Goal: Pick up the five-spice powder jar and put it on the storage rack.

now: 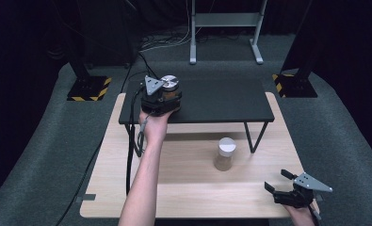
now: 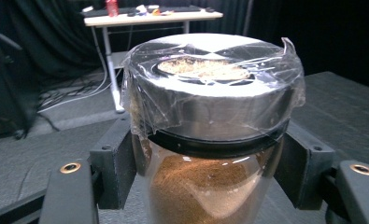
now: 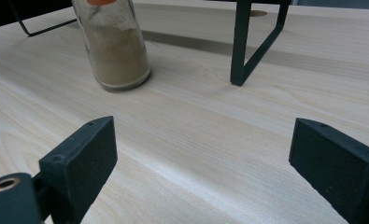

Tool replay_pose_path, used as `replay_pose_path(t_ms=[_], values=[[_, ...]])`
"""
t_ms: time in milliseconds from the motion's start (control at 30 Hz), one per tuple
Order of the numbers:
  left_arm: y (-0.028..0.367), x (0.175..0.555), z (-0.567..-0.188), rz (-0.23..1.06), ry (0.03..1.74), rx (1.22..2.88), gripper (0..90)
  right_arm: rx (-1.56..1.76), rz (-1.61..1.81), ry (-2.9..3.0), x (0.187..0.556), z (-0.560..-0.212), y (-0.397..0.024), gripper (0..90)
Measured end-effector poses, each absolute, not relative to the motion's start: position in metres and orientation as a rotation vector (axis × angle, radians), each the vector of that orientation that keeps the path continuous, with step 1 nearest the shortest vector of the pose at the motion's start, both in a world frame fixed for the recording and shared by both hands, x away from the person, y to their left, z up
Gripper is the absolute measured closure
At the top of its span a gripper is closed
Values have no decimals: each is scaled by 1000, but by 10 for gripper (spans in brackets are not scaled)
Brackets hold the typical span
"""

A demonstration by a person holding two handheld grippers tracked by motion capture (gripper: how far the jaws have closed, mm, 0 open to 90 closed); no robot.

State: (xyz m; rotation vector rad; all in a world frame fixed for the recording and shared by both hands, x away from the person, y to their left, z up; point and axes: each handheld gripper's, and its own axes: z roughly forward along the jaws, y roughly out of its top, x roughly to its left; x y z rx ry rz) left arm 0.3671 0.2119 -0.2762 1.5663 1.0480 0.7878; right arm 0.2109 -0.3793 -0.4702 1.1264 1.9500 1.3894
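1. Gripping a glass spice jar [image 2: 205, 186] of brown powder, with the left tool [image 1: 167, 98] pinched on the glass below the lid, both pads pressed to its sides.
2. Held over the left end of the black shelf [image 1: 221, 101], a low raised shelf at the back of the bench [image 1: 183, 188]; cannot tell whether the jar's base touches the shelf.
3. Topped with a silver lid [image 2: 210, 100], wrapped in crinkled clear film [image 2: 285, 79], with a round window showing the powder.
4. Resting low at the near right corner of the bench, right tool [image 3: 201, 154] spread wide, nothing between its pads.
5. Standing upright on the bench ahead of the right tool, well apart from it, a second jar [image 3: 117, 46] of paler powder with a white lid [image 1: 226, 145], just beside the shelf's thin black leg [image 3: 247, 46].
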Motion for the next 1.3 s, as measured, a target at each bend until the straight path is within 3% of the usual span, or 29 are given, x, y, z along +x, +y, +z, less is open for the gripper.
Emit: replay_pose_path(t_ms=[400,733,1000,1300], values=[[199,367,-278,841,1072,1567,306,1119,1387,1955,212,-470,-378,64],[192,363,-281,877,1077,1602,136,1123,1388,1952,211,-470,-378,64],[218,340,-288,865,980,1582,123,1126,1389,1942,210,-470,-380,64],[264,294,-320,838,853,1573,121,1130,1382,1941,209,-470,-378,64]])
